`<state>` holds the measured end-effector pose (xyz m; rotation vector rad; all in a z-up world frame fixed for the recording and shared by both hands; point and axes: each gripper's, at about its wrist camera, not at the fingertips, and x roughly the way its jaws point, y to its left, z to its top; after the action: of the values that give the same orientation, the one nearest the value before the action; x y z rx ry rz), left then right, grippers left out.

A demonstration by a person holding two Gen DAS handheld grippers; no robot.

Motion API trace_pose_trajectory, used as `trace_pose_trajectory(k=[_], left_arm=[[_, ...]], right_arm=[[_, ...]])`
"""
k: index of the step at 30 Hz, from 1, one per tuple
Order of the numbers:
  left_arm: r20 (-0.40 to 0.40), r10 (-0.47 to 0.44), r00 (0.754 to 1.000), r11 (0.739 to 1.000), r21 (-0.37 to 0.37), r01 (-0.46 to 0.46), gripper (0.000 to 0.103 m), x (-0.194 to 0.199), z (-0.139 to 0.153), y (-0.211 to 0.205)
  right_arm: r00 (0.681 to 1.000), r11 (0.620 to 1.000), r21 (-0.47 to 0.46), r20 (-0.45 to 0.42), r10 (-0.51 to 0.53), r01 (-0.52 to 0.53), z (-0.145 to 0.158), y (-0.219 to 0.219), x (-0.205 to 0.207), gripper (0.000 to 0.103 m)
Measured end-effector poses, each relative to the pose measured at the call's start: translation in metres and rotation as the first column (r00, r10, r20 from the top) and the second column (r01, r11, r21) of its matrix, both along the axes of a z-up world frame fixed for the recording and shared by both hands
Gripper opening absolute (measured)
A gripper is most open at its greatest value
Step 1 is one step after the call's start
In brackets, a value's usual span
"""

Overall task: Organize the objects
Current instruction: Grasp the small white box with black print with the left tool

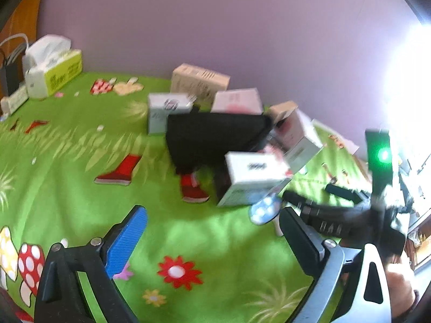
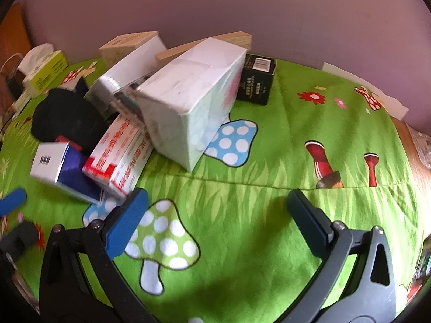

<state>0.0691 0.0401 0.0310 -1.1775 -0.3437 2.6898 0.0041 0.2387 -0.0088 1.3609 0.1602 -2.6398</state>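
Both grippers hover with jaws spread wide and empty: the left gripper (image 1: 212, 231) and the right gripper (image 2: 215, 210) over a green cloth (image 2: 242, 215) printed with mushrooms and flowers. The boxes lie in a loose heap near the purple wall: a big white box (image 2: 188, 102), a red-lettered box (image 2: 121, 156) whose writing is too blurred to read, a black box (image 2: 256, 80) with a barcode, and a black pouch (image 2: 67, 118).

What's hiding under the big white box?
The big white box leans tilted on a red and white box, and its low corner covers part of a blue spotted mushroom printed on the green cloth. Anything further underneath is hidden.
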Motion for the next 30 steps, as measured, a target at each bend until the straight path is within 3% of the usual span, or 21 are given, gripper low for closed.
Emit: trace_pose_trajectory(k=[9,11,13,15,21,30], left_arm=[[-0.01,-0.021,1.0,0.998,-0.055,0.02,0.098,-0.019,0.008,0.035],[0.008,-0.002,1.0,0.998,-0.069,0.003,0.088,-0.025,0.004,0.038],[0.021,0.001,1.0,0.999,-0.054,0.0,0.068,-0.029,-0.001,0.036],[0.03,0.001,1.0,0.999,-0.047,0.0,0.059,-0.031,-0.004,0.034],[0.002,-0.005,1.0,0.998,-0.057,0.005,0.058,-0.014,0.0,0.034],[-0.055,0.003,0.998,0.999,-0.047,-0.006,0.059,0.034,0.016,0.028]], right_arm=[[0.999,0.999,-0.039,-0.026,-0.021,0.02,0.006,0.032,0.021,0.103],[0.998,0.998,-0.048,-0.048,-0.04,0.038,0.01,0.04,0.025,0.103],[0.996,0.996,-0.07,-0.075,-0.053,0.048,0.015,0.047,0.029,0.103],[0.994,0.994,-0.101,-0.098,-0.052,0.042,0.023,0.052,0.033,0.103],[0.983,0.98,-0.194,-0.171,-0.071,0.037,0.045,0.043,0.032,0.103],[0.981,0.983,-0.183,-0.18,-0.068,0.035,0.076,-0.008,0.002,0.101]])
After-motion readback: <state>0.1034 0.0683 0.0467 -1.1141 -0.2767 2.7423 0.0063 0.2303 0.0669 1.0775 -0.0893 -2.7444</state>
